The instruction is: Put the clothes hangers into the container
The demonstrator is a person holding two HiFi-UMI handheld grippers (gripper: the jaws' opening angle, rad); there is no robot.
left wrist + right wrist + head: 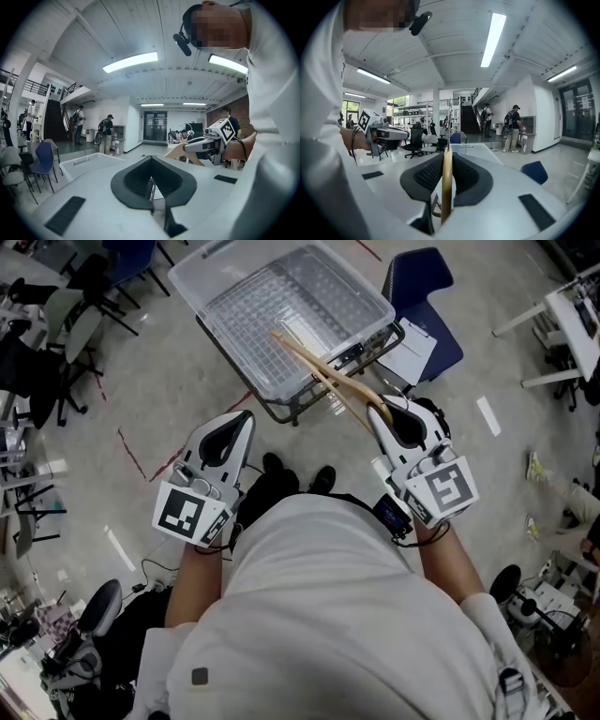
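One clear container (309,287) at 12 o'clock on a cart. One wooden hanger (319,367) crosses its 6 o'clock rim, gripped edge-on by right gripper (446,173), jaws narrowly apart. Left gripper (151,183) at 8 o'clock: jaws together, empty.

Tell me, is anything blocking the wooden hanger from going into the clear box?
Nothing visible blocks it. The wooden hanger is clamped in the right gripper, and its far end shows over the open top of the clear box.
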